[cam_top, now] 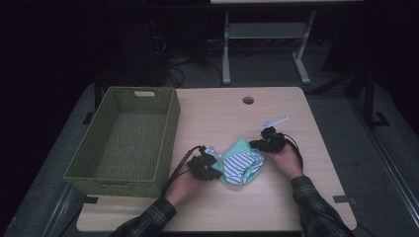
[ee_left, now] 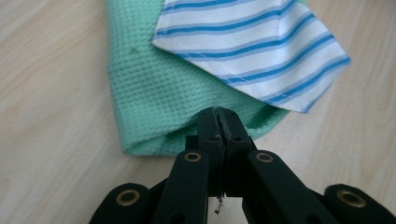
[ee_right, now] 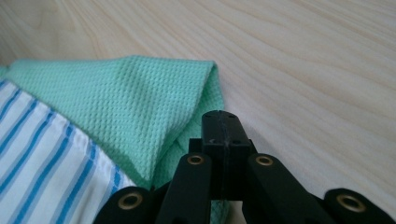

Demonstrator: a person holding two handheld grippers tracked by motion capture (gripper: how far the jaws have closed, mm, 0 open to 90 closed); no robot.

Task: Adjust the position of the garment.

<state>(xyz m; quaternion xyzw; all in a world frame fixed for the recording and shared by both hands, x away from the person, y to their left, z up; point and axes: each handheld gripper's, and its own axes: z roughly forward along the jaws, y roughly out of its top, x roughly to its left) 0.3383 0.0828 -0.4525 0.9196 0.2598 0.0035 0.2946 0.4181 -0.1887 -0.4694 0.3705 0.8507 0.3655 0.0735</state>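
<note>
On a pale wooden table (cam_top: 276, 197), seen from the high view, a person's two hands hold black grippers at either side of a small heap of cloth near the table's middle. The left gripper (cam_top: 213, 172) sits at the near-left edge of a green cloth (cam_top: 238, 146), the right gripper (cam_top: 256, 143) at its far-right edge. A white cloth with blue stripes (cam_top: 242, 165) lies on top of the green one. To the left stands a woven green basket (cam_top: 165, 133), well apart from the cloths; nothing stands between.

The left gripper view adds the waffle weave of the green cloth (ee_left: 163, 88) and shows the jaws pressed together, pinching its folded edge. The right gripper view shows those jaws likewise shut, nipping a raised corner of the green cloth (ee_right: 140, 102). No writing can be read anywhere.
</note>
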